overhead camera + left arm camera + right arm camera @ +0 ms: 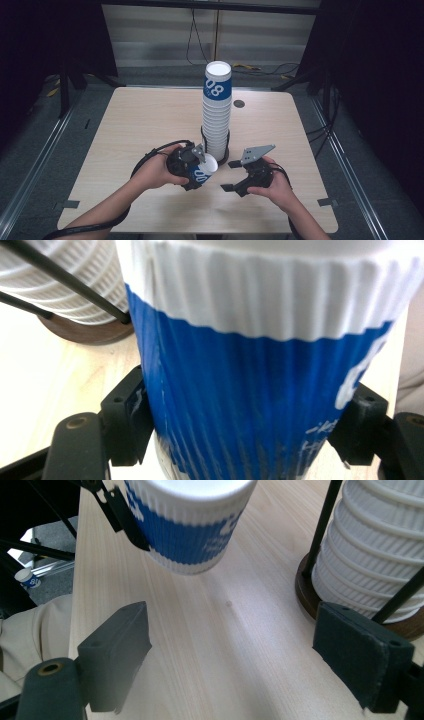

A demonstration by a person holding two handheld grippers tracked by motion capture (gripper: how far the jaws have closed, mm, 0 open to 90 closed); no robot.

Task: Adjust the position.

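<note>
Left gripper [196, 169] clamped on a blue-and-white paper cup [204, 170], jaws pressing its ribbed blue sides, cup tilted and lifted off the table [135, 125], just in front of the tall cup stack [217, 112]. Stack upright in a thin black wire holder on a round dark wooden base [305, 597], near the table's middle. Right gripper [240, 176] just beside the stack's base, jaws apart with nothing between them, bare wood beneath. Held cup [187, 517] seen ahead of the right jaws, well apart from them

Held cup [204, 170] just before cup stack [217, 112], apparently apart.
</note>
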